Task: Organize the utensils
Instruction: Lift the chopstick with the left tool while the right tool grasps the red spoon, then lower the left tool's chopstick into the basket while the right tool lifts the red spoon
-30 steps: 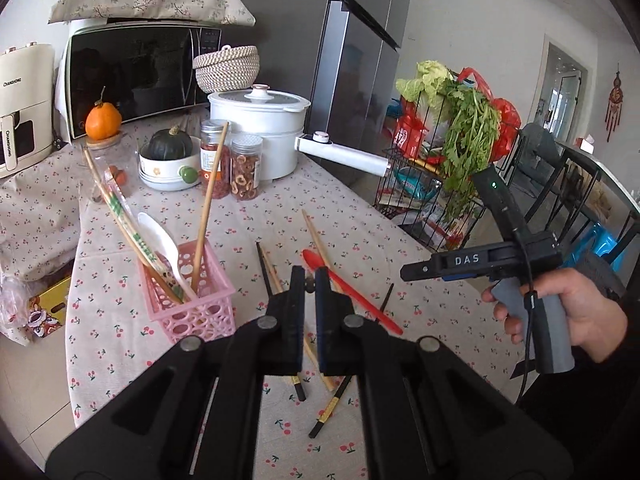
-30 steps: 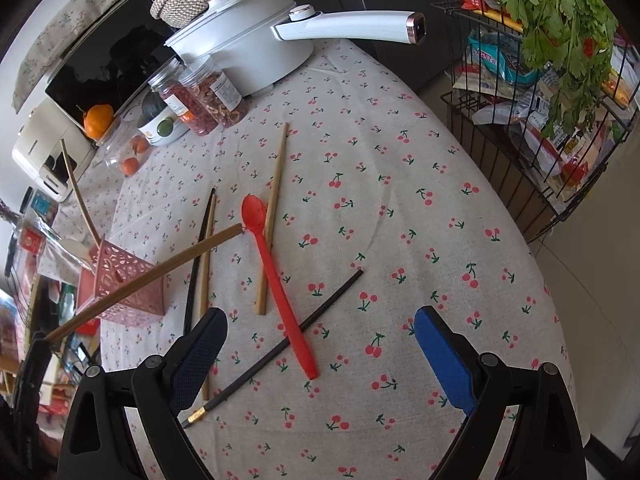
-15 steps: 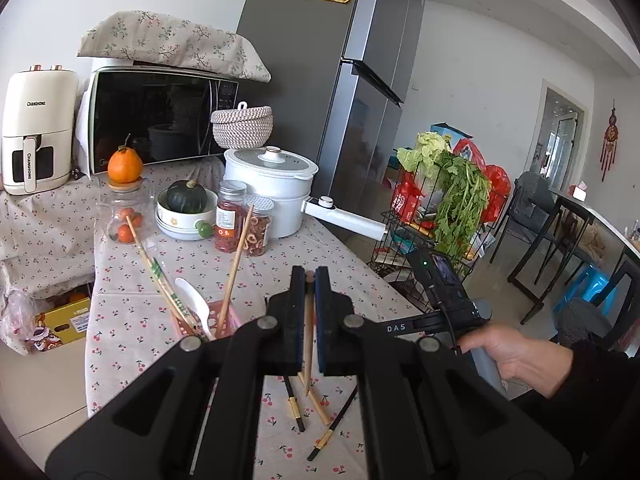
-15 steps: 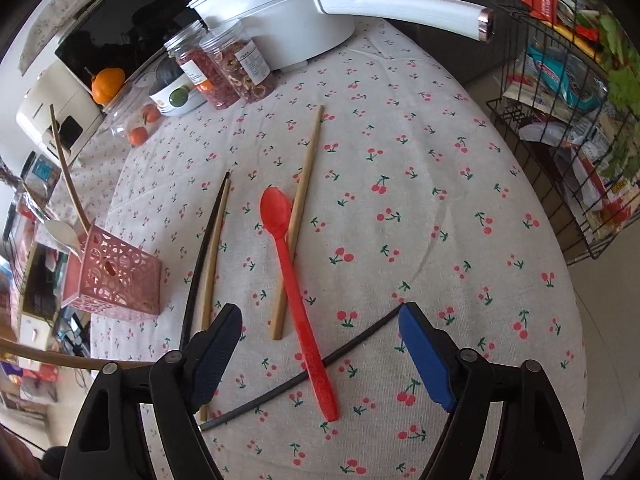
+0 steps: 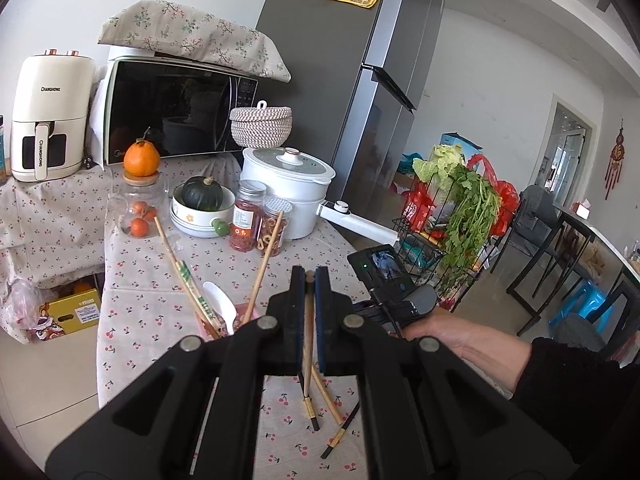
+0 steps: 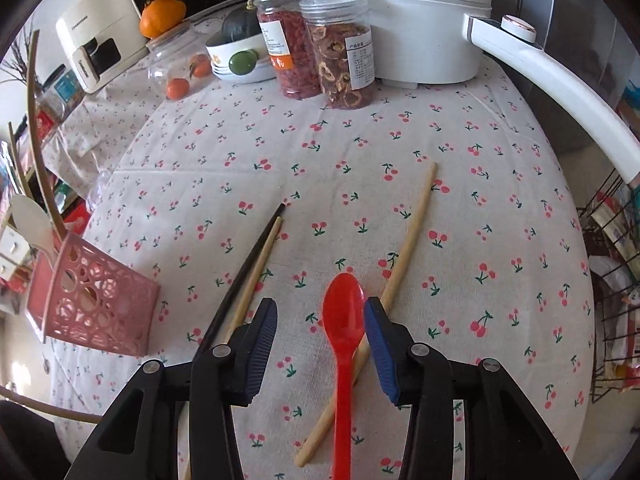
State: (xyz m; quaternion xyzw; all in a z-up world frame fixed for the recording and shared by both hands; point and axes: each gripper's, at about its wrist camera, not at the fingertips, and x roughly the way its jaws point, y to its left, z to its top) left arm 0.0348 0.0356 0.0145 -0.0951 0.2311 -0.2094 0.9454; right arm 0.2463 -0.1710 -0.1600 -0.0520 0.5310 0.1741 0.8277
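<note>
Spoon (image 6: 343,316), red, lies on the cherry-print tablecloth (image 6: 480,200) between the half-open jaws of my right gripper (image 6: 322,346), which have just been closing; neither pad presses it yet. I should centre on the neck and avoid the pale chopstick (image 6: 416,220) crossing beneath. My left gripper (image 5: 309,312) is clamped on a wooden chopstick (image 5: 308,336), destined, I judge, for the pink basket (image 6: 96,308). Air fryer (image 5: 48,120) reads "CHANGHONG"
</note>
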